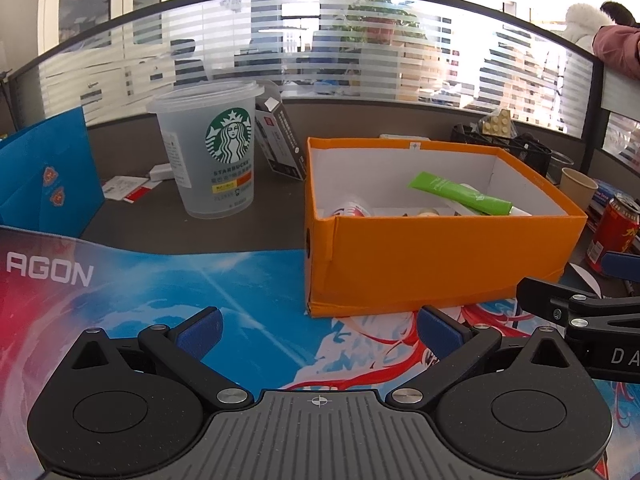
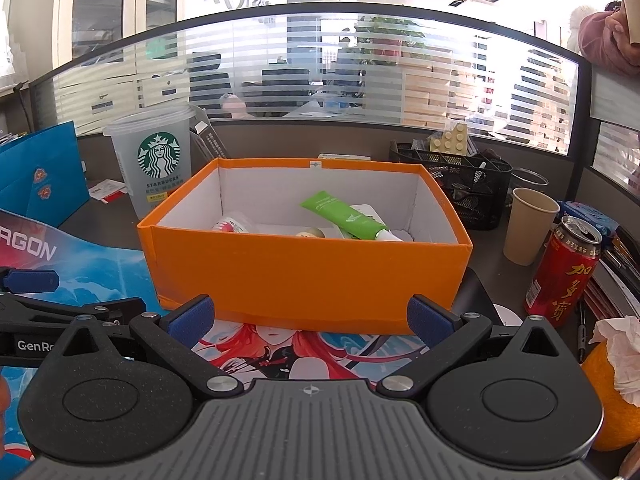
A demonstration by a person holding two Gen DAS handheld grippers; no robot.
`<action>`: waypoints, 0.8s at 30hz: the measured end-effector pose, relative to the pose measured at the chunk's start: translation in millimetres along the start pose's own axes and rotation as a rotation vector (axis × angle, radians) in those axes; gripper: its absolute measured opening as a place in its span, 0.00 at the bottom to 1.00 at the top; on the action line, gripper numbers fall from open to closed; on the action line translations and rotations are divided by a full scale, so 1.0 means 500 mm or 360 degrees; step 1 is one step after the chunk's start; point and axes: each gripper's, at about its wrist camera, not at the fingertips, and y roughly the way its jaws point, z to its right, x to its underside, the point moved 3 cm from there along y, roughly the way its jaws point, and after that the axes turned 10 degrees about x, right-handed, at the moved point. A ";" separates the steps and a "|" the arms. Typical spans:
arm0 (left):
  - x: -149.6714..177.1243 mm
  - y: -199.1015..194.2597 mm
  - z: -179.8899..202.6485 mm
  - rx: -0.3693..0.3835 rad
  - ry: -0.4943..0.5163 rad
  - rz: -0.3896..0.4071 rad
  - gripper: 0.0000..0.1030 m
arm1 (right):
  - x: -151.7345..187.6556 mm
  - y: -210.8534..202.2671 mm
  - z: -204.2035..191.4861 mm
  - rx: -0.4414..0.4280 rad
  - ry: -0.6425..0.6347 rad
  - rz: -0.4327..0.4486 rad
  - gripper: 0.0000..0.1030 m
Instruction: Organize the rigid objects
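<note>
An orange box with a white inside stands on the printed desk mat. In it lie a green tube, a small red-and-white cup and a pale round item. My left gripper is open and empty, low over the mat, in front and left of the box. My right gripper is open and empty too, just before the box's front wall. Each gripper shows at the edge of the other's view.
A clear Starbucks cup stands left of the box, a blue bag further left. To the right are a red can, a paper cup, a black mesh organizer and an orange fruit with tissue.
</note>
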 end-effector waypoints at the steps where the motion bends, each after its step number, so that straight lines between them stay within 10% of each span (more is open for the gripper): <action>1: 0.000 -0.002 0.001 -0.0005 0.0003 0.0003 1.00 | 0.000 0.000 0.000 0.0000 -0.0001 0.0002 1.00; 24: 0.006 -0.007 0.001 0.0008 -0.0030 -0.0022 1.00 | -0.004 -0.013 -0.002 0.0007 -0.0006 0.0018 1.00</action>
